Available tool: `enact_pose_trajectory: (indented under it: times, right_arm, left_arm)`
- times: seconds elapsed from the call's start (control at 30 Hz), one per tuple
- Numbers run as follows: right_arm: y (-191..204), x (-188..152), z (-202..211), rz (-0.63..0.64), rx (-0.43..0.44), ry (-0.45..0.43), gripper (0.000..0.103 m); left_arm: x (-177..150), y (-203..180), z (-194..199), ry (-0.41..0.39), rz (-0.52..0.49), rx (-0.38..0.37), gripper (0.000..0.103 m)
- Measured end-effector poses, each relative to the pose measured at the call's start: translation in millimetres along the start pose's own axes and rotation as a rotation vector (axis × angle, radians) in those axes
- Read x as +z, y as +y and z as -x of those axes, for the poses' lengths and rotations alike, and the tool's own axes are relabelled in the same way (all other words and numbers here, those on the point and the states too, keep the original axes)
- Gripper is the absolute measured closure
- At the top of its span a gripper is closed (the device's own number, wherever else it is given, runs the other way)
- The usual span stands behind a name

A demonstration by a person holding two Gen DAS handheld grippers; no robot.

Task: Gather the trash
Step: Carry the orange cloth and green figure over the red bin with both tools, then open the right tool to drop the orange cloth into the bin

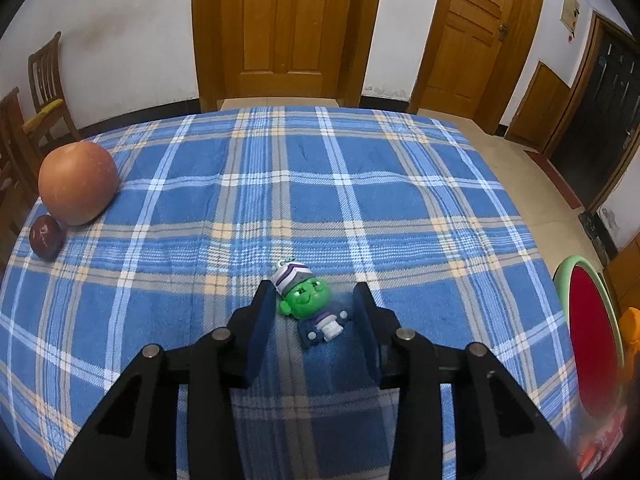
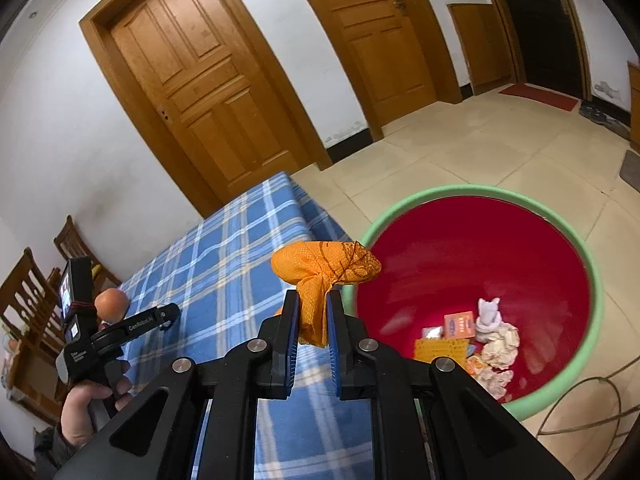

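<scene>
A small green-faced toy figure with a striped hat lies on the blue plaid tablecloth. My left gripper stands around it, open. Its left pad is at the toy's hat, and a small gap shows at the right pad. My right gripper is shut on a bunched orange mesh net, held above the table's edge beside a red basin with a green rim. The basin on the floor holds a white figurine, crumpled tissue and an orange card.
An orange-red apple and a dark red plum sit at the table's far left. Wooden chairs stand beyond that side. The basin is off the table's right edge. A person's hand holds the left gripper's handle.
</scene>
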State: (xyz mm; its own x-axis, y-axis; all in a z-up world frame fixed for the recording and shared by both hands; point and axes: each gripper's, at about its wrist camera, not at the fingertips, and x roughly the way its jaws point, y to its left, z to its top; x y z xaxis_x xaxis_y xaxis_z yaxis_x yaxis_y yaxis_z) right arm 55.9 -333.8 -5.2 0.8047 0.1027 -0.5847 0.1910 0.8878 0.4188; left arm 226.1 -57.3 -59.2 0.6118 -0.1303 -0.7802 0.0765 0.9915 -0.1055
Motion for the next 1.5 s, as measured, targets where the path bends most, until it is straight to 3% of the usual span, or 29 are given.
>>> enact_pose_trajectory:
  times: [0.1, 0.57, 1.0, 1.5]
  right_arm:
    - [-6, 0, 5, -0.006, -0.006, -0.009, 0.090]
    - [-21, -2, 28, -0.020, -0.033, -0.048, 0.090]
    - [-51, -6, 48, -0.056, -0.078, -0.079, 0.090]
    - [-102, -12, 50, -0.124, -0.145, -0.052, 0.086]
  left_arm:
    - [0, 0, 2, -0.006, -0.004, -0.014, 0.077]
    - [-23, -29, 36, -0.006, -0.045, -0.139, 0.077]
    - [-31, -106, 79, -0.033, -0.166, -0.293, 0.077]
    - [-54, -194, 76, 0.022, -0.322, -0.372, 0.077]
